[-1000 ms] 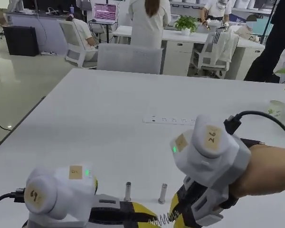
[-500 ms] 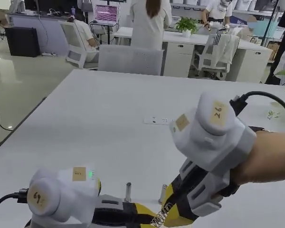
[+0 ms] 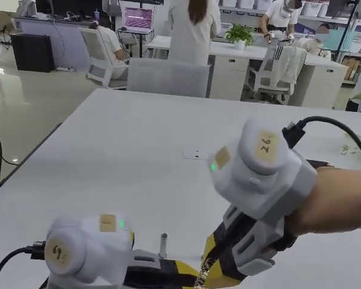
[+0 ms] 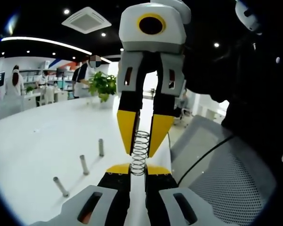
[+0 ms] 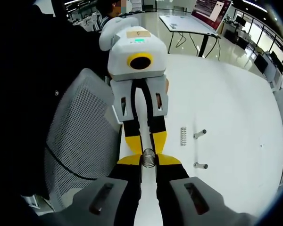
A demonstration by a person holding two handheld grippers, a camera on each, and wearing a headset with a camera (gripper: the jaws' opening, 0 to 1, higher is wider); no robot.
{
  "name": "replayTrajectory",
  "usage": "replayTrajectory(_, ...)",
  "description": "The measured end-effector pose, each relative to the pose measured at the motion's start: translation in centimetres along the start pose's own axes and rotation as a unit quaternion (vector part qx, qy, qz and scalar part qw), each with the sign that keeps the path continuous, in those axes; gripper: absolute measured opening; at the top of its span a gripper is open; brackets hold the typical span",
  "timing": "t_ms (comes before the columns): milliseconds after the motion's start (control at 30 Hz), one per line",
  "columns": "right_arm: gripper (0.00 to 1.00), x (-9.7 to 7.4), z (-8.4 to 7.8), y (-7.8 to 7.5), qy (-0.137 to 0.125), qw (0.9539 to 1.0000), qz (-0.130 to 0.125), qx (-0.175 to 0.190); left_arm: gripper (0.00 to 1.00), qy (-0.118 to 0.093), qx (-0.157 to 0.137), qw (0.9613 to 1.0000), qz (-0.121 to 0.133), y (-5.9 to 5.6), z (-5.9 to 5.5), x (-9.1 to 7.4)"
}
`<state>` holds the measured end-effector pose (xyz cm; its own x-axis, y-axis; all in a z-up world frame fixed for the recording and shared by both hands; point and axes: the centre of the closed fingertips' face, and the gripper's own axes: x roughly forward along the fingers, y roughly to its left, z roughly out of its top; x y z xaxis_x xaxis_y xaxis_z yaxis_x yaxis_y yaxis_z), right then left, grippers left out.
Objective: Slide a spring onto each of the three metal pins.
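A coiled silver wire spring was held by the edge of the white worktop. The left gripper had its fingers closed on one end of it, and the right gripper pinched the other end. Three short upright metal pins stood nearby, and a second spring lay beside one of them.

White left tool and right tool have yellow-tipped black jaws.

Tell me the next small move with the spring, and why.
Probably open the left gripper. The spring is pinched at both ends, by it and by the right gripper, so neither end is free to go over a pin. Once one end is loose, the three pins standing bare nearby can take it.
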<state>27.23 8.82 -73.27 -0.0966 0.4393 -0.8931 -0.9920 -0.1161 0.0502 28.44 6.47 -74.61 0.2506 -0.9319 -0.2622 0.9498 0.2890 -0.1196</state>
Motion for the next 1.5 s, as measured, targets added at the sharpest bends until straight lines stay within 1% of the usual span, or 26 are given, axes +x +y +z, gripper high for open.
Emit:
replayTrajectory(200, 0.08, 0.2, 0.0, 0.0, 0.002, 1.0000, 0.001, -0.002, 0.02, 0.001, -0.003, 1.0000, 0.001, 0.0, -0.2, 0.4)
replayTrajectory(367, 0.08, 0.2, -0.3, -0.2, 0.007, 1.0000, -0.001, -0.004, 0.03, 0.001, -0.002, 1.0000, 0.006, 0.1, -0.3, 0.5)
replayTrajectory(433, 0.08, 0.2, -0.3, -0.3, 0.007, 1.0000, -0.003, -0.005, 0.07, 0.002, -0.005, 0.9999, 0.008, 0.2, -0.4, 0.5)
replayTrajectory(500, 0.08, 0.2, -0.5, -0.7, 0.014, 0.9998, -0.009, -0.007, 0.11, 0.003, -0.006, 0.9999, 0.012, 0.3, -0.4, 0.5)
replayTrajectory(567, 0.08, 0.2, -0.7, -0.9, 0.015, 0.9998, -0.011, -0.006, 0.12, 0.002, -0.008, 0.9998, 0.016, 0.5, -0.4, 0.3)
replayTrajectory(733, 0.08, -0.2, -1.3, -1.7, 0.020, 0.9996, -0.021, -0.001, 0.21, -0.003, -0.020, 0.9990, 0.041, 1.4, -0.9, -0.8)
replayTrajectory(833, 0.08, -0.5, -1.8, -2.3, 0.024, 0.9992, -0.030, 0.007, 0.26, -0.003, -0.027, 0.9975, 0.065, 2.2, -1.4, -1.9)
replayTrajectory(933, 0.08, -0.7, -2.3, -3.0, 0.029, 0.9987, -0.040, 0.014, 0.30, -0.006, -0.032, 0.9961, 0.083, 2.8, -1.7, -2.9)
replayTrajectory(1033, 0.08, -0.9, -2.9, -3.8, 0.034, 0.9979, -0.050, 0.022, 0.33, -0.006, -0.029, 0.9945, 0.100, 3.2, -1.7, -3.9)
replayTrajectory(1133, 0.08, -1.1, -3.5, -4.9, 0.037, 0.9968, -0.065, 0.029, 0.36, -0.001, -0.022, 0.9930, 0.116, 3.4, -1.9, -4.9)
replayTrajectory(1233, 0.08, -1.1, -3.9, -5.8, 0.039, 0.9958, -0.075, 0.035, 0.37, 0.000, -0.021, 0.9916, 0.128, 3.6, -2.0, -5.6)
replayTrajectory(1333, 0.08, -1.0, -4.3, -6.7, 0.043, 0.9945, -0.087, 0.039, 0.37, -0.006, -0.029, 0.9899, 0.139, 3.9, -2.0, -6.2)
replayTrajectory(1400, 0.08, -1.0, -4.7, -7.4, 0.046, 0.9934, -0.097, 0.041, 0.37, -0.009, -0.034, 0.9887, 0.145, 4.0, -2.2, -6.4)
replayTrajectory(1467, 0.08, -0.8, -4.9, -8.1, 0.045, 0.9925, -0.104, 0.046, 0.38, -0.008, -0.037, 0.9881, 0.149, 4.1, -2.3, -6.6)
replayTrajectory(1500, 0.08, -0.8, -5.1, -8.7, 0.043, 0.9915, -0.112, 0.049, 0.38, -0.008, -0.039, 0.9876, 0.152, 4.2, -2.4, -6.6)
